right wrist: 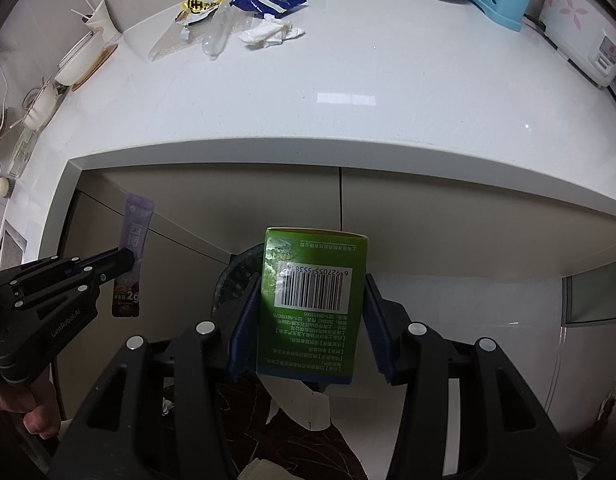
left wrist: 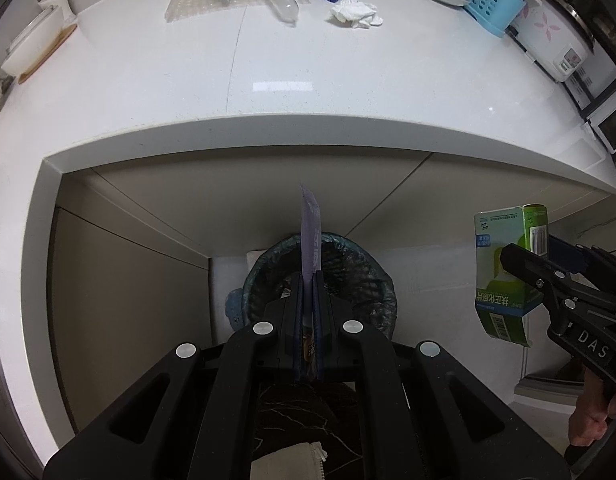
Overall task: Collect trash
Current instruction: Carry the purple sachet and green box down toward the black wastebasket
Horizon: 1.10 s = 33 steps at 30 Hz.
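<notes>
I am pinching a flat purple foil sachet in my left gripper, jaws fully closed on it, above the round bin lined with a dark bag. My right gripper is clamping a green cardboard box beside it, below the white countertop.

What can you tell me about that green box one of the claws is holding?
The green box looks like a small cardboard carton, green on its narrow sides, one of them with a white barcode label, and pale with teal bands on a broad face, printed with small text. The right gripper clamps it between blue pads. It hangs in the air below the counter edge, over the lined trash bin, touching nothing else.
</notes>
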{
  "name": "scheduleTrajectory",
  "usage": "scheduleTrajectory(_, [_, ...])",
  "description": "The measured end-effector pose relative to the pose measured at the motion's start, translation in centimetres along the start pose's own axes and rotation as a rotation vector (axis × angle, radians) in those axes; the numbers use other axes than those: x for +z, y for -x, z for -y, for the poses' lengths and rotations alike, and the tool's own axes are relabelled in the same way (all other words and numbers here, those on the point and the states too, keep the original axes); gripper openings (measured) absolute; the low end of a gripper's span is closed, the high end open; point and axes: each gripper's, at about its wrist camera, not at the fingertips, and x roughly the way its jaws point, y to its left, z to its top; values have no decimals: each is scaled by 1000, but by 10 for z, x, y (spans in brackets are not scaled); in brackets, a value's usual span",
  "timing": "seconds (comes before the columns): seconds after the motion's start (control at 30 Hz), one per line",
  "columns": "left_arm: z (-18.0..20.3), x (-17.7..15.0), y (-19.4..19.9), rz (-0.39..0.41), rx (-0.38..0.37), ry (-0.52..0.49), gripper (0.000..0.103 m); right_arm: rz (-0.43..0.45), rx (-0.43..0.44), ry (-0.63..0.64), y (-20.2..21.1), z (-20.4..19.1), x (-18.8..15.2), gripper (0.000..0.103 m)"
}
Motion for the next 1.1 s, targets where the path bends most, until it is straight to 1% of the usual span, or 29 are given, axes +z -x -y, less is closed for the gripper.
scheduleTrajectory(0.2, [0, -2, -13, -1, 10, 9, 4, -12, 5, -13, -15, 3, -3, 47])
scheduleTrajectory(0.3, [1, -4, -23, -12, 25, 7, 4, -23, 3, -17, -22, 5, -5, 47])
scheduleTrajectory(0.43, [-2, -6, -34, -25, 25, 26, 4, -40, 1, -28, -32, 7, -8, 47])
scheduleTrajectory(0.63, [-3, -11, -48, -8, 21, 33, 4, -54, -3, -29, -48, 8, -12, 47])
scheduleTrajectory(0.67, [-2, -13, -50, 12, 22, 31, 4, -54, -4, -29, -50, 8, -13, 47])
scheduleTrajectory(0.77, [-4, -17, -58, 16, 8, 43, 4, -59, 2, -30, -60, 7, -17, 47])
scheduleTrajectory(0.93, [-2, -26, -75, 35, 3, 15, 4, -92, 11, -42, -80, 9, -25, 47])
scheduleTrajectory(1.1, [5, -33, -96, 25, -18, -13, 4, -102, 5, -40, -91, 8, -30, 47])
